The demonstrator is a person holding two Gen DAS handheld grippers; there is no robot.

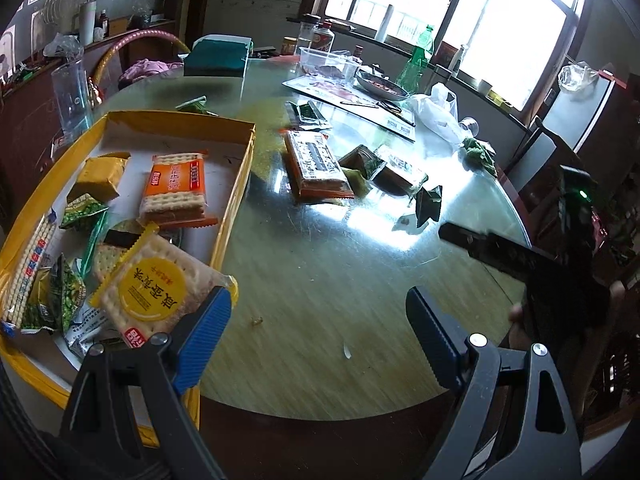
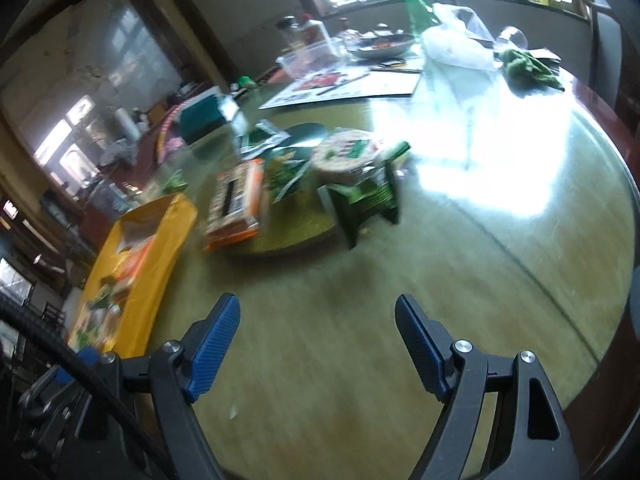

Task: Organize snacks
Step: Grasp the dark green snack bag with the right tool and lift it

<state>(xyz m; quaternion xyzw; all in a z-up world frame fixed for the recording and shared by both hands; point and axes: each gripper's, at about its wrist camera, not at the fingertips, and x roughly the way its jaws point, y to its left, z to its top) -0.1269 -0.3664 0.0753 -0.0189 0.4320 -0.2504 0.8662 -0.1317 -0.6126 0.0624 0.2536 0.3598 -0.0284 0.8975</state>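
Chinese characters on cracker packet [image 1: 154,288]

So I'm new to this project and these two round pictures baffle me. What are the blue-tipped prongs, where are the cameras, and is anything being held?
A person holds one hand-held gripper in each hand; each carries a fisheye camera looking along its fingers. The left hand-held gripper and the right hand-held gripper are both open and empty. On the round table a yellow box holds cracker packs. An orange pack and small green packets lie loose outside it.
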